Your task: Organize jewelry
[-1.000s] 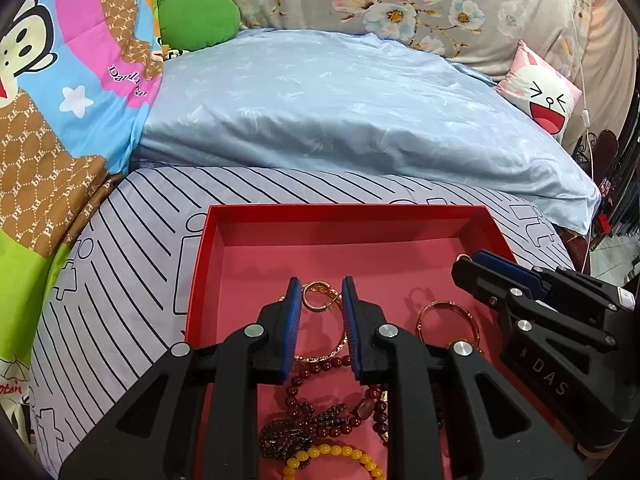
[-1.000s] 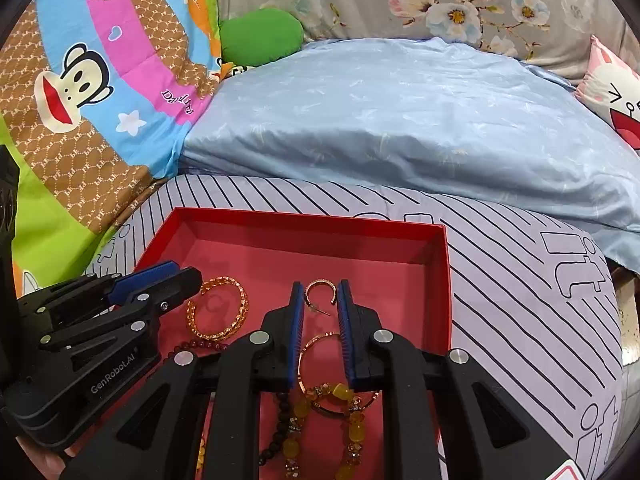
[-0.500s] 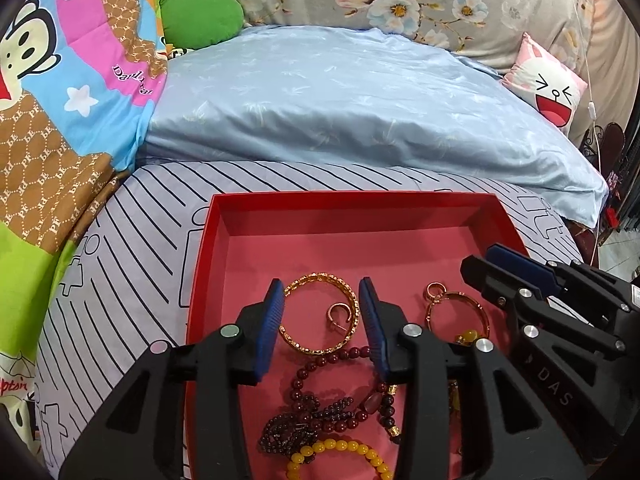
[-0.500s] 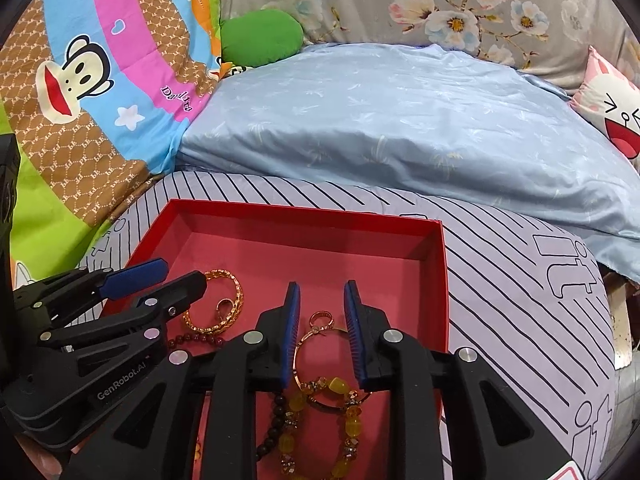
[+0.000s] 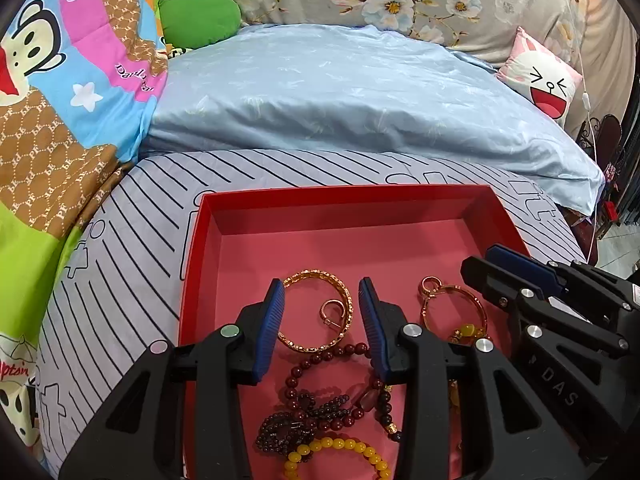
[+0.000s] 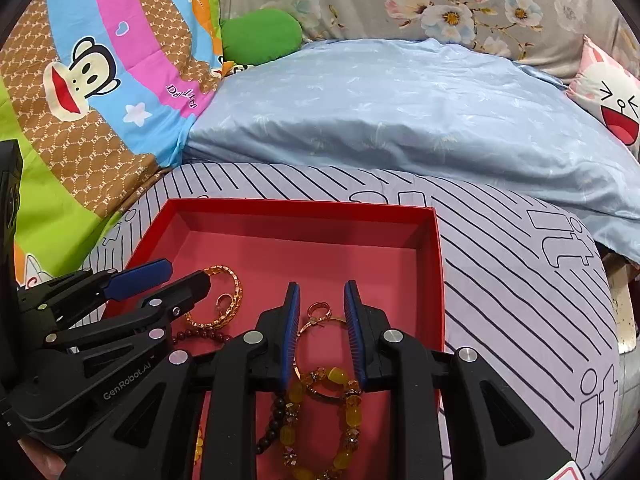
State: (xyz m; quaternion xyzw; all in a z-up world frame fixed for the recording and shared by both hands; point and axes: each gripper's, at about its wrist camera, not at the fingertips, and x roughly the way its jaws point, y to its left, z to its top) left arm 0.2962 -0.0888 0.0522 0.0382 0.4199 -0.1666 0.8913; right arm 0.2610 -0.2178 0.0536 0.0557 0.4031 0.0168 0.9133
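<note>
A red tray (image 5: 344, 194) (image 6: 300, 206) lies on the striped bedding and holds the jewelry. My left gripper (image 5: 322, 292) is open above a gold bangle (image 5: 346, 302) with a small gold hoop earring (image 5: 333, 312) lying inside it. Dark red bead strands (image 5: 316, 396) and a yellow bead bracelet (image 5: 340, 450) lie nearer. My right gripper (image 6: 320, 292) is open above a small gold earring (image 6: 319, 312) and a thin gold hoop (image 6: 298, 356). An amber bead bracelet (image 6: 344, 404) lies below. Neither gripper holds anything.
The tray sits on a grey striped cover (image 5: 132, 264). A light blue pillow (image 5: 340, 100) lies behind it, a cartoon monkey quilt (image 5: 60, 80) to the left, a green cushion (image 5: 200, 16) and a pink cartoon pillow (image 5: 540, 76) further back.
Both grippers have opened and drawn back. The small gold earrings they held now lie in the tray, one inside the bangle, one by the thin hoop.
</note>
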